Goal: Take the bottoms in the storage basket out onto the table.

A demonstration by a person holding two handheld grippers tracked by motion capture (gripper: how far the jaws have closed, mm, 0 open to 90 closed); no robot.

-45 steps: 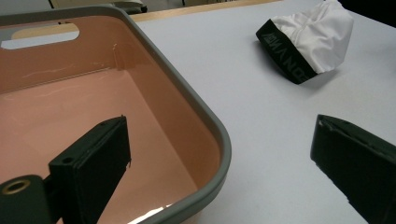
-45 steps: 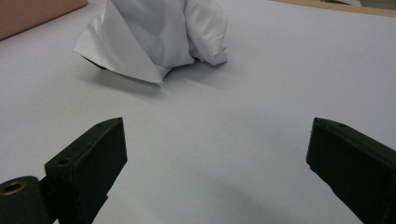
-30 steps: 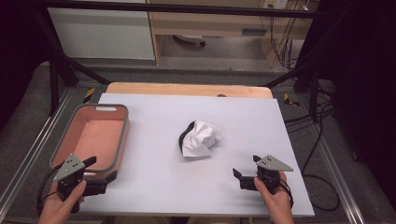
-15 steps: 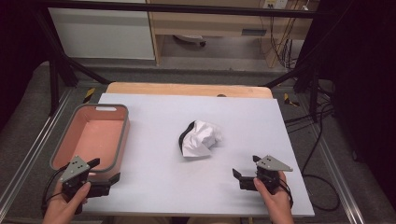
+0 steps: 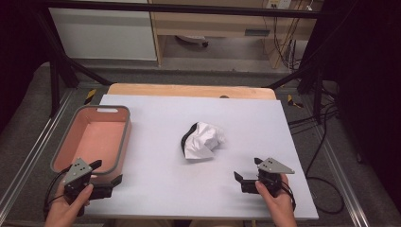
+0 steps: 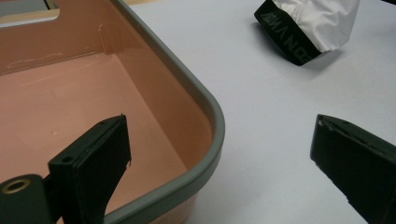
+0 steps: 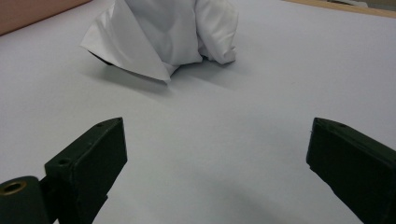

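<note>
A crumpled white garment [image 5: 202,140] with a black waistband lies in the middle of the white table [image 5: 156,189]. At the left stands a pink bin [image 5: 122,142] with a grey rim, nothing in it. My left gripper [image 5: 108,171] is open at the bin's near right corner. In the left gripper view it [image 6: 219,123] straddles the bin's rim [image 6: 187,79], with the garment [image 6: 317,23] farther off. My right gripper [image 5: 247,169] is open at the front right, resting low and apart from the garment. In the right gripper view it [image 7: 217,123] faces the garment [image 7: 173,32].
The table's wooden far edge [image 5: 189,90] shows beyond the white surface. Black frame bars [image 5: 61,71] and cables [image 5: 326,123] flank the table on the floor. A stretch of bare white surface lies between the two grippers.
My left gripper has shifted right along the bin's near side to its corner. The right gripper and the garment have not moved.
</note>
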